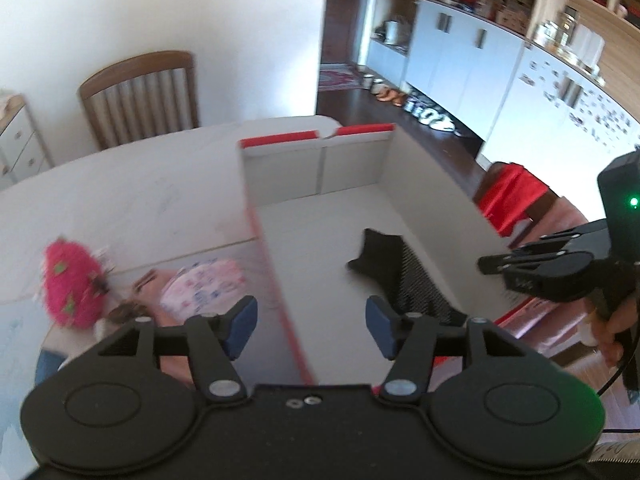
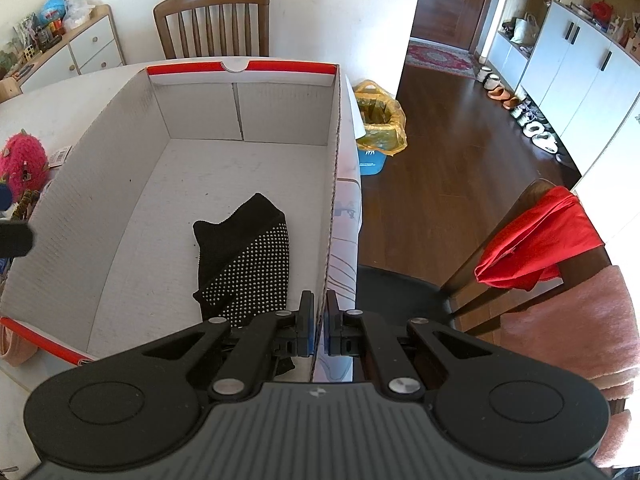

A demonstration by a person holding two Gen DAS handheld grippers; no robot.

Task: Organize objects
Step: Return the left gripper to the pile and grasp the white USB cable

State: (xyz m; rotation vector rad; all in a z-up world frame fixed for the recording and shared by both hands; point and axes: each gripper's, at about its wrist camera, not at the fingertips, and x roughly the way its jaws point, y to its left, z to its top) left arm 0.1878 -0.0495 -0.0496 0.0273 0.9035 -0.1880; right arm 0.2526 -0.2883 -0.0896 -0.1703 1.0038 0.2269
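Bright daylight fills both views. The left wrist view is smeared with motion blur: the cardboard box (image 1: 320,184) has soft edges, and the pink plush toy (image 1: 72,284) left of it is fuzzy, perhaps also out of focus. The right wrist view is sharp. Fisheye bending curves the cabinets right of the box, and corners go dark.

Wooden slat-back chair (image 2: 212,20) stands against the wall, far ahead of the claw. Yellow-lined bin (image 2: 378,128) on the dark wood floor (image 2: 448,152), ahead and right. Red cloth (image 2: 536,236) draped over a second chair, right of the claw. Patterned rug (image 2: 438,56) by the doorway.
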